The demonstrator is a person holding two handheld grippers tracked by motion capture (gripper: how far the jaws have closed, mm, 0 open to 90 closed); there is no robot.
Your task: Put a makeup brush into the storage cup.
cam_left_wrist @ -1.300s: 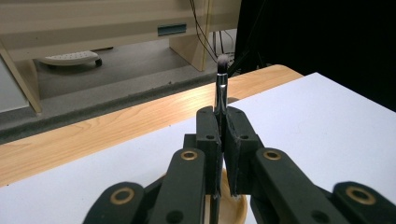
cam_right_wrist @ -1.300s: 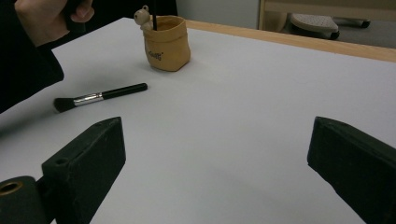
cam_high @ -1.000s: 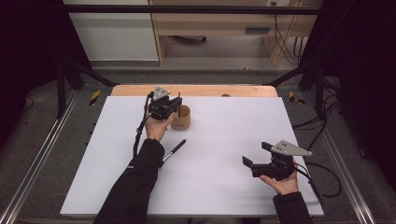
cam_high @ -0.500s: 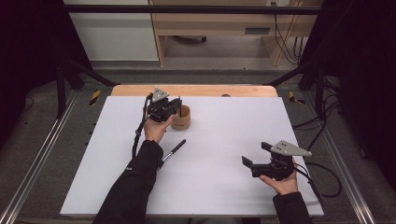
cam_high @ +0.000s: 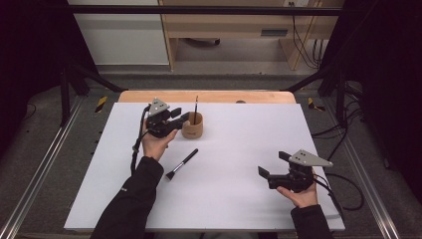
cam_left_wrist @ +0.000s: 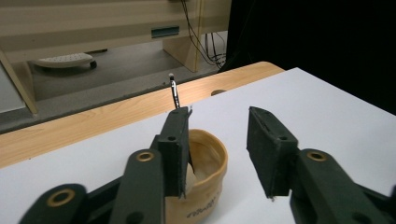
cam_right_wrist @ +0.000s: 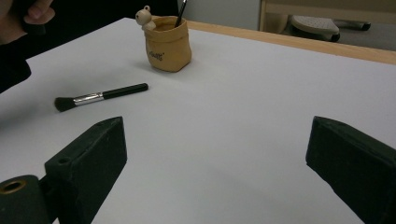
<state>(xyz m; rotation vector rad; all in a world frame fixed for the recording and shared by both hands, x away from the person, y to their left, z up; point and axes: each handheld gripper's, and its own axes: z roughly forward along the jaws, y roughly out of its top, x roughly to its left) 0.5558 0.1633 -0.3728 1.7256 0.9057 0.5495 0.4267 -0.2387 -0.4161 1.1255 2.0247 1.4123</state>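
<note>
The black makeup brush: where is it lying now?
High view: the brush lies flat on the white table, left of centre, just below the tan cup.

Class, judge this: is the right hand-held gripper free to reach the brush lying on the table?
Probably yes: the right hand-held gripper is open, and bare white table lies between it and the brush.

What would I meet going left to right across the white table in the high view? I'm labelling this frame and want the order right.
Left gripper → tan holder with a thin brush standing in it → right gripper. The black makeup brush overlaps the first two, so I leave it out.
</note>
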